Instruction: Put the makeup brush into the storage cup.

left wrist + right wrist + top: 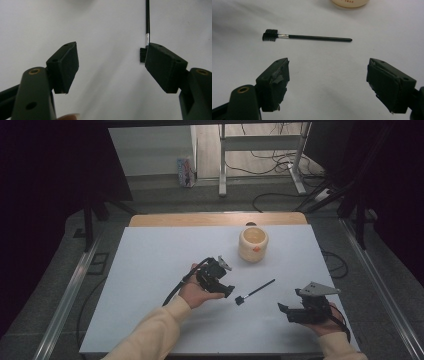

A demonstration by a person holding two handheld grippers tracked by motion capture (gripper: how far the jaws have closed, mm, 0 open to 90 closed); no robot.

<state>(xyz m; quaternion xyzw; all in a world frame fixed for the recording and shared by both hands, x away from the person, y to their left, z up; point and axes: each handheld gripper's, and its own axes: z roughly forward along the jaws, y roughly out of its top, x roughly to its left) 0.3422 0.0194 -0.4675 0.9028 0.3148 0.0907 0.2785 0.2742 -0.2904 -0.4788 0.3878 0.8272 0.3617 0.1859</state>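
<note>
With both jaws spread wide, the left claw (110, 65) should shift right until the brush (147, 27) handle lies between them before closing.

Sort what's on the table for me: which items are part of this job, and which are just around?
In the job:
small black brush, lying flat
left gripper, open beside its bristle end
right gripper, open, farther off

Just around:
cream cup, standing behind
white table cover

Bare table (150, 285) around brush (255, 292), cup (253, 244) standing well behind, both grippers' approaches unobstructed
</note>
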